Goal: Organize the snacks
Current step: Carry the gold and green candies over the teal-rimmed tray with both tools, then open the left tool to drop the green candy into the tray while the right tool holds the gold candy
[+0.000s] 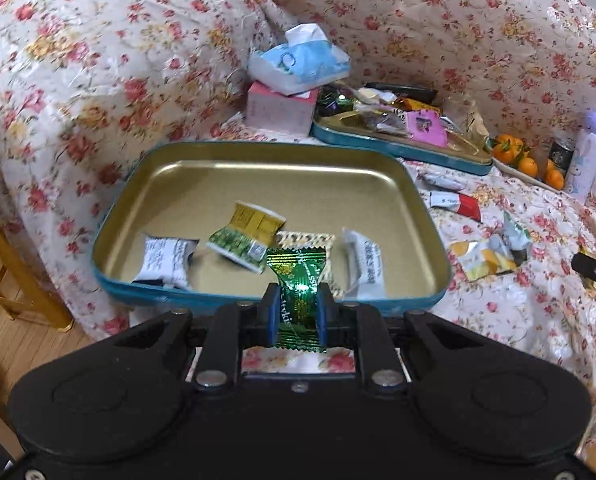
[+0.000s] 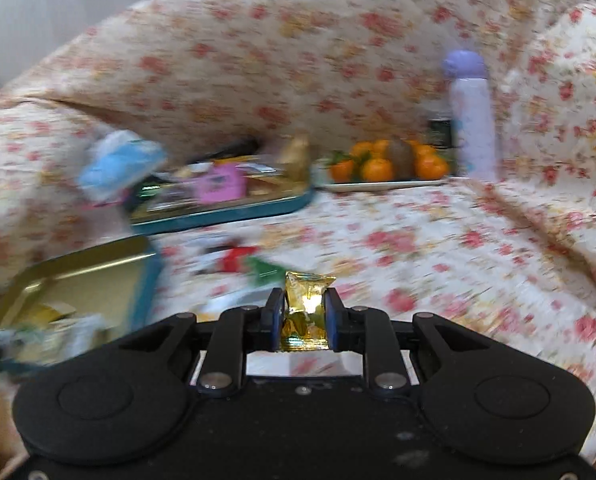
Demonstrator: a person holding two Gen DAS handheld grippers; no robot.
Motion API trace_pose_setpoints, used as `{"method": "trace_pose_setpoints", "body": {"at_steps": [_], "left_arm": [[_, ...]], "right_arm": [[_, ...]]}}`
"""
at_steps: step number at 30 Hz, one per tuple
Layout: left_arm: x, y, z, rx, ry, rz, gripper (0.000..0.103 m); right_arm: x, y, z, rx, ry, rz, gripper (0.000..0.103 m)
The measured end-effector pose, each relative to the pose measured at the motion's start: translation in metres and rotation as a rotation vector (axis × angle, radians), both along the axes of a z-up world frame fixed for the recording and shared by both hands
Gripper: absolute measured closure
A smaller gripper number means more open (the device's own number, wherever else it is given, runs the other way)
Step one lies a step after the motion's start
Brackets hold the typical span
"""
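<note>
Floral-covered sofa [image 1: 117,60] fills both views — soft, uneven ground, nothing sits flat on it. Near tin tray [image 1: 418,204], gold inside with a teal wall, lies tilted on the cushion just ahead of my left claw; a second tray [image 1: 438,156] behind it is heaped with mixed wrappers. Tissue packs [image 1: 298,64] are stacked at its left, a plate of oranges [image 2: 378,168] and a lilac bottle [image 2: 472,120] off to its right.

Left gripper [image 1: 296,308]: jaws drawn in tight on a green foil candy [image 1: 298,280], pinched across the middle, both twisted ends free. It hangs at the tray's near rim, not yet clearly over the floor of the tray. Several packets already lie inside, clustered toward that same near edge.

Right gripper [image 2: 305,316]: jaws closed on a small gold foil packet [image 2: 308,300], held well right of the near tray over bare cushion. That view is badly smeared, so detail there is poor.

Risks as I judge them: letting go of the green candy too early — it would land on the rim or slide off the front of the sofa. The tray's tilt could send a dropped piece skating into the crowded near corner. Foil is slick; a fast swing with the gold packet could shake it loose. Loose wrappers [image 1: 486,256] on the cushion right of the tray sit in the right claw's path and could be swept aside.
</note>
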State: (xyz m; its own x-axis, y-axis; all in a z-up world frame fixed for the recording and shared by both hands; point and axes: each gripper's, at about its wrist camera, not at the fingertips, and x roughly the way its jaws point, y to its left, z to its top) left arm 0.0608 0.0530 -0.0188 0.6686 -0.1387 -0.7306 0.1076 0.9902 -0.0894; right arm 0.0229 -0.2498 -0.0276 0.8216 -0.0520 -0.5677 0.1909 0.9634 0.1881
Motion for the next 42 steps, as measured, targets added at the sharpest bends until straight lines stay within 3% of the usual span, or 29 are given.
{"method": "trace_pose_setpoints", "body": {"at_steps": [6,15,21,29,35,42], "left_arm": [[-0.016,0.007,-0.008,0.006,0.045,-0.024,0.079],[-0.024,0.015,-0.005,-0.029,0.074,-0.013,0.079],[0.002,0.029,0.008,-0.081,0.039,0.032,0.079],[0.058,0.050,0.011,-0.006,0.007,0.147,0.078],[0.100,0.064,0.001,0.013,0.030,0.186,0.078],[0.129,0.075,-0.022,-0.002,0.119,0.207,0.078]], "right_arm": [[-0.043,0.054,0.014,0.071,0.048,0.189,0.081],[-0.069,0.120,0.001,0.122,0.131,0.352,0.080],[-0.062,0.148,-0.005,0.113,0.143,0.430,0.080],[-0.054,0.165,-0.001,0.108,0.137,0.474,0.081],[-0.042,0.162,0.000,0.110,0.136,0.468,0.081],[-0.033,0.166,-0.002,0.107,0.144,0.479,0.080]]}}
